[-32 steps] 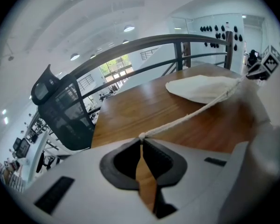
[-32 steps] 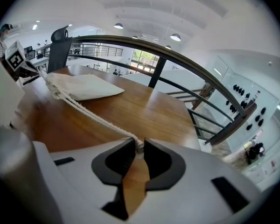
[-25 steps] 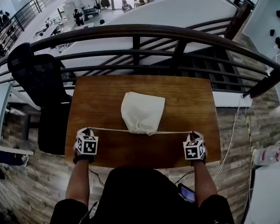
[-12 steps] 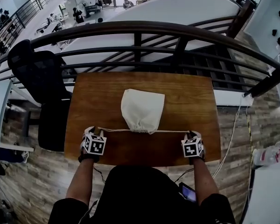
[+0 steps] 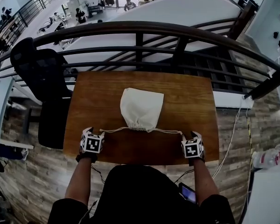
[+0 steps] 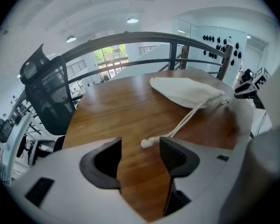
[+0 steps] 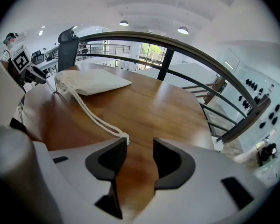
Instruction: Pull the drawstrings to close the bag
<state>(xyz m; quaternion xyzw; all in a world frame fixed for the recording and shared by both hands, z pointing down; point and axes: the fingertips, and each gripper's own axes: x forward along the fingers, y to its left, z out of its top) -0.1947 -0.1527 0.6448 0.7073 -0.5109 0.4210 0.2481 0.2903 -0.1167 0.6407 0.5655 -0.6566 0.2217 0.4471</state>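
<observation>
At the table's near edge, the left gripper (image 6: 140, 155) and right gripper (image 7: 139, 155) have just spread their jaws. The slack drawstrings (image 6: 186, 117) lie unpinched at the tips. Beyond, the cream drawstring bag (image 5: 141, 108) rests mid wooden table (image 5: 191, 101), neck cinched, apparently closed.

A brown rectangular wooden table (image 5: 191, 97) lies under and ahead of the fingers (image 6: 105, 160) of the left gripper (image 6: 139, 155) and the fingers (image 7: 170, 162) of the right gripper (image 7: 140, 155). Beyond its far edge, ahead of both pairs of fingers, runs a dark curved metal railing (image 5: 140, 29) with horizontal bars. Left of the left fingers, off the table's side, stands a black mesh-backed office chair (image 5: 39, 76). Grey-brown wood-plank flooring (image 5: 28, 181) spreads on either side. Right of the right fingers, a white wall carries black round knobs (image 7: 263, 108). Far ahead, past the railing, a lower hall with desks (image 5: 60, 15) and bright windows (image 7: 154, 51) shows. Round ceiling lights (image 7: 183, 30) glow overhead.
</observation>
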